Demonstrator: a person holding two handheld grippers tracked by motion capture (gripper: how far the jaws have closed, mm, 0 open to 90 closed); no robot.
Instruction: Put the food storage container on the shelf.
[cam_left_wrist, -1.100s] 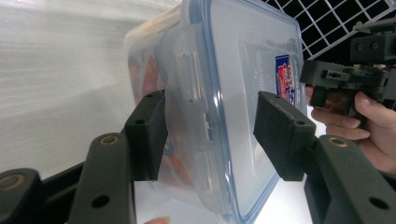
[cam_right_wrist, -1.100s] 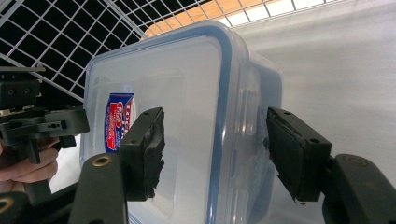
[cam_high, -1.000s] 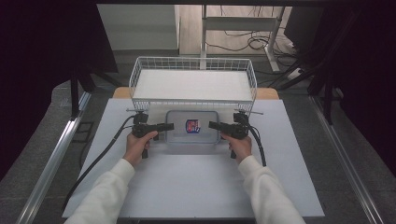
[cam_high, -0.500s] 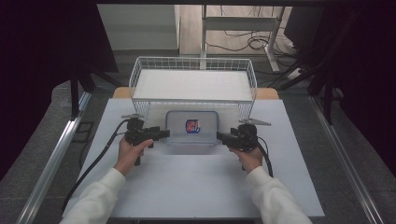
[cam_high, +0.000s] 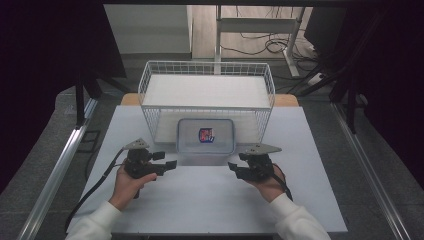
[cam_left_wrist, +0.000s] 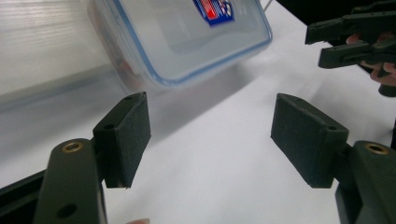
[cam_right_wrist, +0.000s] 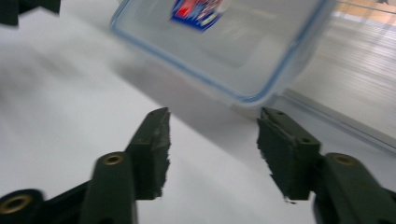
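We are holding the left gripper (cam_high: 169, 161) with fingers (cam_left_wrist: 125, 135) wide and nothing between them; the right gripper (cam_high: 235, 169) has fingers just closing, gap bare. Between them the clear lidded box (cam_high: 205, 137) is sitting mid-counter (cam_high: 210, 205) against the wire basket (cam_high: 207, 87), contents unclear.

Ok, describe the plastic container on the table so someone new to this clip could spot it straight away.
Start at the white wire basket at the far end of the white table. Right against its near side sits the clear rectangular container, between the two tongs but touched by neither. Its blue-rimmed lid with a red-and-blue label sets it apart.
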